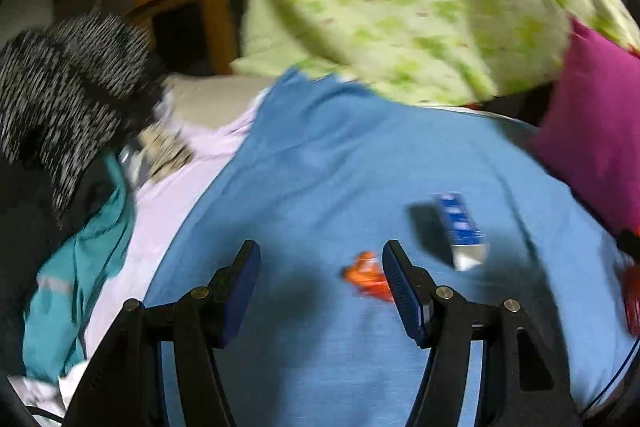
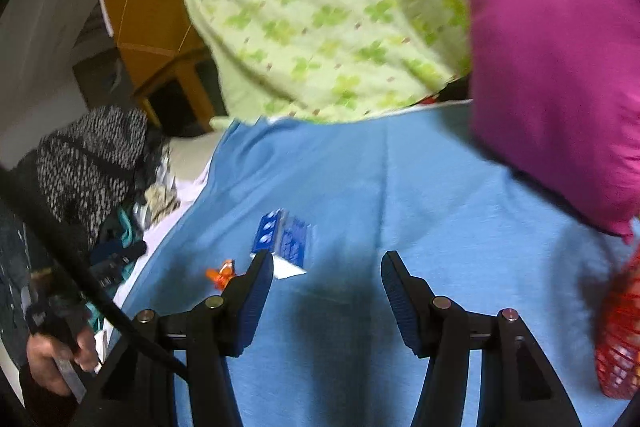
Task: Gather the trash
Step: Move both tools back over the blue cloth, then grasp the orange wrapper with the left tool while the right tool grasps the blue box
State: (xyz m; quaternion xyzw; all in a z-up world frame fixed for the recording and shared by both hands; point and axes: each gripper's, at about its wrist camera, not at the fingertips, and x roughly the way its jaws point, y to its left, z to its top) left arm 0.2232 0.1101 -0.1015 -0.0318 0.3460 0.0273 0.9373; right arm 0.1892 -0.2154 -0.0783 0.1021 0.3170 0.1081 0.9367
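A small orange wrapper (image 1: pixel 366 275) lies on the blue sheet (image 1: pixel 320 167), just inside the right finger of my open, empty left gripper (image 1: pixel 321 259). A blue and white wrapper (image 1: pixel 462 229) lies flat to its right. In the right wrist view the blue and white wrapper (image 2: pixel 284 245) lies just ahead of the left finger of my open, empty right gripper (image 2: pixel 327 269), and the orange wrapper (image 2: pixel 222 275) is further left. A red mesh basket (image 2: pixel 620 331) stands at the right edge.
A green-patterned quilt (image 2: pixel 320 15) and a magenta pillow (image 2: pixel 560 75) lie at the back of the bed. A pile of clothes (image 1: pixel 68 95) sits at the left. A wooden cabinet (image 2: pixel 152 7) stands behind.
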